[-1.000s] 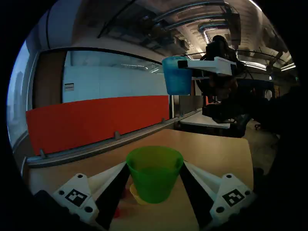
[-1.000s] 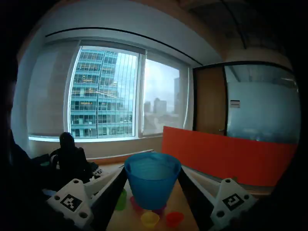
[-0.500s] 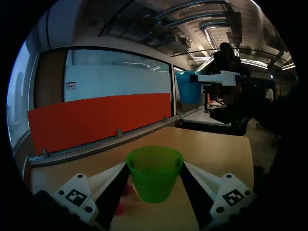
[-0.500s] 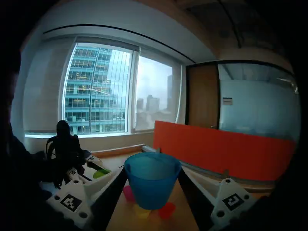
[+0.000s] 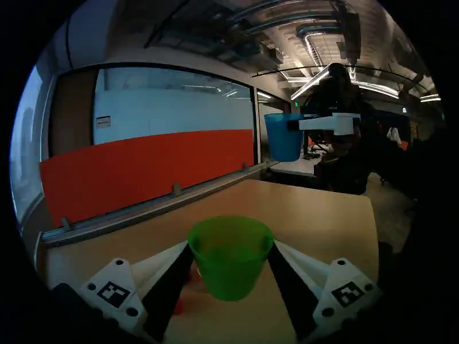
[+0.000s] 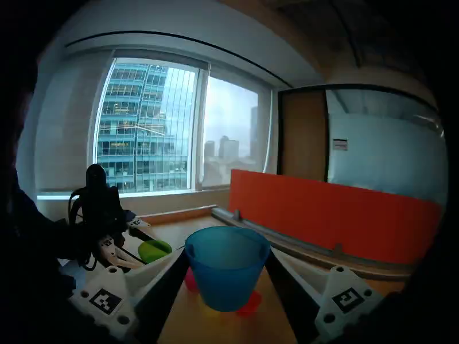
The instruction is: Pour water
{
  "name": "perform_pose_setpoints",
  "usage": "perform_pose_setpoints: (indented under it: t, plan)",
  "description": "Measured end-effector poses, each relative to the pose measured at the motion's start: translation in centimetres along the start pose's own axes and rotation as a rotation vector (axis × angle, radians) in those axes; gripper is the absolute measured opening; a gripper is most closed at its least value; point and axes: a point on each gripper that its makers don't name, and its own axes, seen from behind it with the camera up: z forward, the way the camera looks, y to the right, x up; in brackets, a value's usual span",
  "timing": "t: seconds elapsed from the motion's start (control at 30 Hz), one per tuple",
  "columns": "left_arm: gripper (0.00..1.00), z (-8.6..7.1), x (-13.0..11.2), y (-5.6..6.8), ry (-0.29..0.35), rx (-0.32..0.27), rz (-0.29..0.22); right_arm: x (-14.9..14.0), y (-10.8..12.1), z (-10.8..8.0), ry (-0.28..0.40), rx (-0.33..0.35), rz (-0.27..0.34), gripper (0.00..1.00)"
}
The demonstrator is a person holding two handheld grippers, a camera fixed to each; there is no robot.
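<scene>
In the left gripper view my left gripper is shut on a green cup, held upright above the wooden table. Farther off in that view the right gripper holds a blue cup in the air beyond the table's far edge. In the right gripper view my right gripper is shut on the blue cup, upright. The left gripper with the green cup appears at the left, held by a dark-sleeved hand.
Small red, pink and yellow cups lie on the table under the blue cup. An orange partition with a metal rail borders the table. A large window lies behind the left gripper.
The right gripper with the blue cup has moved down and farther from the left gripper, then lower still. The green cup stays between the left fingers.
</scene>
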Motion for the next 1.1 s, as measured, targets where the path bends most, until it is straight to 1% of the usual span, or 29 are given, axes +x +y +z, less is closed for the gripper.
perform_pose_setpoints:
  t: [0.27,0.47,0.77,1.1]
  plan:
    - [0.85,0.3,-1.0,-0.3,-0.036,-0.003,0.004,-1.9,1.4,0.1,-0.036,-0.021,0.011,0.92]
    - [0.85,0.4,-1.7,-0.5,-0.057,-0.005,-0.005,-3.1,1.9,-0.2,-0.065,-0.020,0.017,0.93]
    - [0.86,0.6,-3.4,-0.6,-0.107,-0.008,-0.006,-6.7,2.0,-0.4,-0.150,-0.015,-0.001,0.92]
    - [0.85,0.8,-5.4,-0.6,-0.166,-0.018,-0.018,-10.3,1.9,0.1,-0.224,-0.005,0.010,0.93]
